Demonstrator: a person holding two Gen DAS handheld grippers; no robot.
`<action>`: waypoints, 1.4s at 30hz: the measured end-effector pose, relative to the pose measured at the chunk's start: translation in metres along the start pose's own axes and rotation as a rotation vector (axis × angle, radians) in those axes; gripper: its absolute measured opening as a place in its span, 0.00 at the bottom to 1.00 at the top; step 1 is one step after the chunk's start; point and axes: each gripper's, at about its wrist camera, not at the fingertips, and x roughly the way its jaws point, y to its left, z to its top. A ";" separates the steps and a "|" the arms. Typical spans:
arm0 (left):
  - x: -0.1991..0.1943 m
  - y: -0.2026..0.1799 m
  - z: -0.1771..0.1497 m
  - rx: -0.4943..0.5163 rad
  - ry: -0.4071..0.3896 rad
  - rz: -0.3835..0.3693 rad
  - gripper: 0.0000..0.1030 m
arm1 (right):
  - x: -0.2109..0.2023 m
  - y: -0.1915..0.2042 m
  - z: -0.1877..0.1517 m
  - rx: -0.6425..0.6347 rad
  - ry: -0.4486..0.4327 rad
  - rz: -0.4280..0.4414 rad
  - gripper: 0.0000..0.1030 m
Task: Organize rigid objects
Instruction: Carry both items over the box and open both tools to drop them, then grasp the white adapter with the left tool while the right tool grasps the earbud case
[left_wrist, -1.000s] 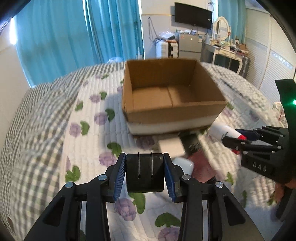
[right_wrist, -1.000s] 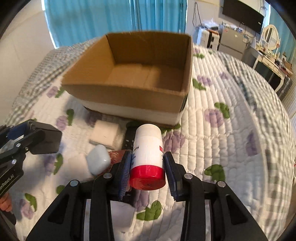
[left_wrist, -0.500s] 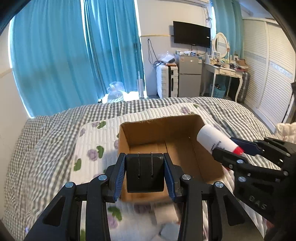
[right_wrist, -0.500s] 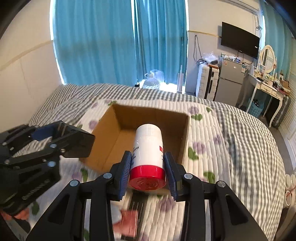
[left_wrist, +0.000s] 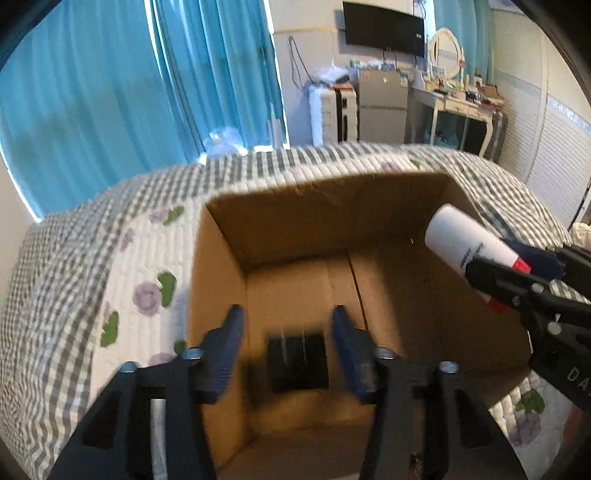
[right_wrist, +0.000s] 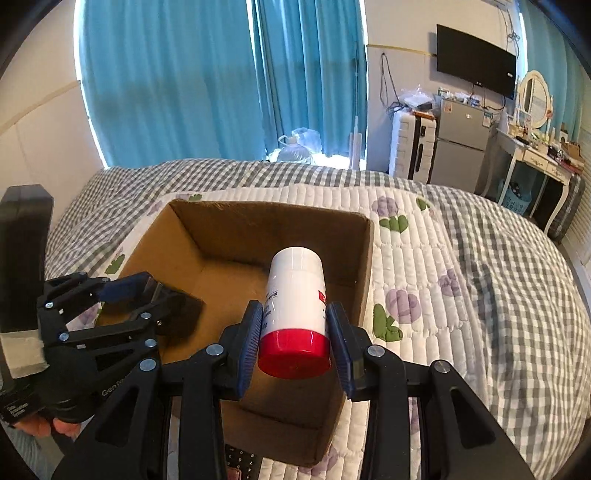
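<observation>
A: Right, nearest first: the right gripper (right_wrist: 294, 338) pinches the white bottle (right_wrist: 295, 291) just above its red cap (right_wrist: 294, 356), over the cardboard box (right_wrist: 364, 258).

B: Rigid plastic, probably light and slick, so a hold on the straight wall suits it. And the left gripper (left_wrist: 287, 345)?

A: Spread wide over the box, with the black block (left_wrist: 297, 362) loose between its fingers, blurred.

B: Is it falling or resting?

A: Can't tell. The box floor is partly hidden.

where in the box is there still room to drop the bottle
Most of the cardboard box floor is bare: the far half and the right side by the bottle. Only the near left is taken, by the black block under the open left gripper.
</observation>
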 end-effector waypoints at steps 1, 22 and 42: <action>-0.002 0.001 0.002 -0.003 -0.011 -0.005 0.58 | 0.000 -0.001 0.001 0.000 -0.001 -0.002 0.35; -0.138 0.047 -0.073 -0.124 -0.059 -0.052 0.96 | -0.124 0.007 -0.034 0.046 -0.065 -0.048 0.80; -0.067 -0.007 -0.190 -0.025 0.107 -0.056 0.96 | -0.054 0.013 -0.147 0.011 0.182 -0.110 0.82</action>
